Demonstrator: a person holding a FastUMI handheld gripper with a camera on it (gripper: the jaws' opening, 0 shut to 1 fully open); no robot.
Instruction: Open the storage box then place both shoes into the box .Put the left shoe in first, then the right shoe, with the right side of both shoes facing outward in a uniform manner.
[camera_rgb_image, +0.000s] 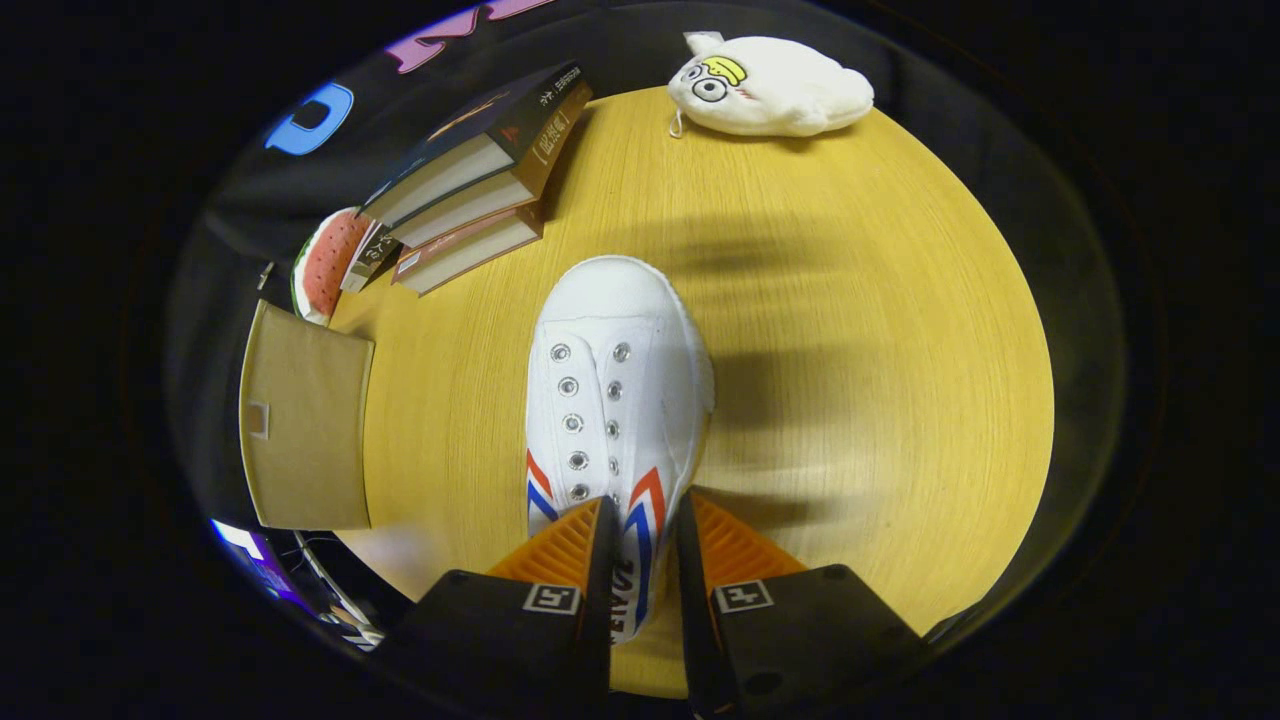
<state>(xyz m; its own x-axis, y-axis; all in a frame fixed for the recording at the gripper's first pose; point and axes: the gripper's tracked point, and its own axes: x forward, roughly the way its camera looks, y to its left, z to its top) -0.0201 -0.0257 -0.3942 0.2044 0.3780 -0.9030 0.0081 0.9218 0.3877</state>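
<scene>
Tabletop of round yellow wood-grain laminate (850, 330) carries everything here. On it, off to the left of the fingers, stands a tan fabric storage box (305, 420) with a small tag on its near face; whether its lid is open cannot be told from this angle. Beyond the box lies a stack of three thick books with dark covers and pale page edges (480, 185), and a red-and-green watermelon-slice object (325, 262) is tucked between the books and the box. A white canvas shoe with metal eyelets, no laces, and red and blue chevron stripes (610, 400) sits in the middle of the table, toe pointing away from the gripper (640, 545). The gripper's two fingers are pinched on the shoe's heel-side upper, one finger inside the opening and one outside. A white plush toy with a cartoon eye and yellow patch (770, 88) rests at the far edge, well apart from the shoe.
</scene>
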